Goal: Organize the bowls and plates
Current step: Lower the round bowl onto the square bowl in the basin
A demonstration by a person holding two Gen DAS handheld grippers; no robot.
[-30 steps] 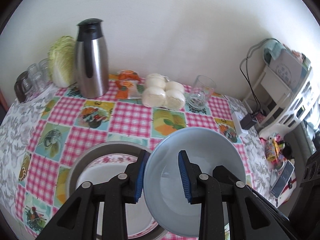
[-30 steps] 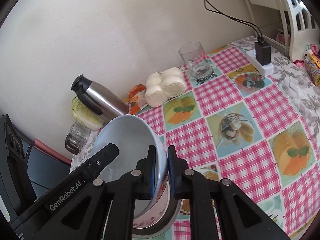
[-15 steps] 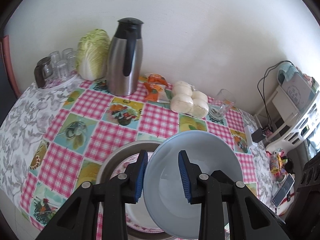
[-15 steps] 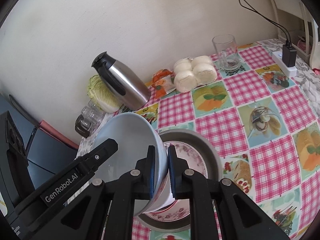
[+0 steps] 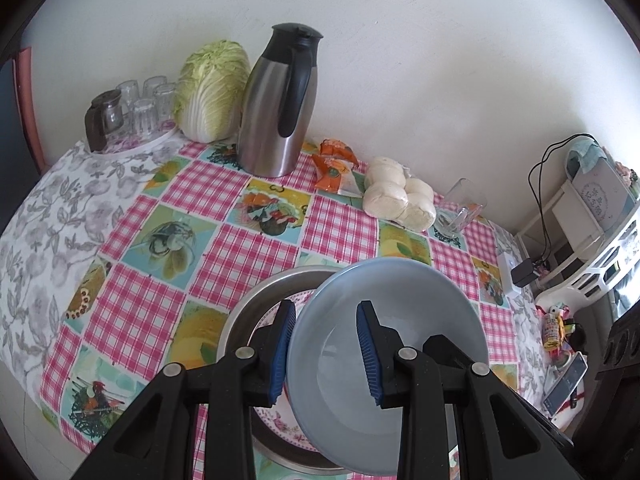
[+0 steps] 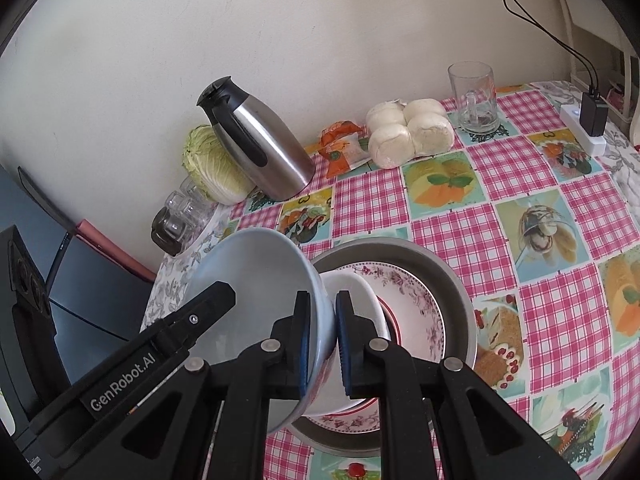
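Both grippers hold one pale blue ceramic bowl (image 5: 400, 332), tilted above a round grey metal basin (image 6: 448, 276) containing a floral-rimmed plate (image 6: 416, 300) and a white bowl (image 6: 360, 292), near the front edge of the checked tablecloth (image 5: 256, 252); left gripper (image 5: 326, 354) narrowly open around the bowl's wall, right gripper (image 6: 322, 344) pinching the rim

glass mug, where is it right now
In the right wrist view the glass mug stands upright at the table's far side by the wall, just right of the white buns.

Black left gripper (image 5: 326, 354), blue ribbed pads (image 5: 366, 354), silver screws.
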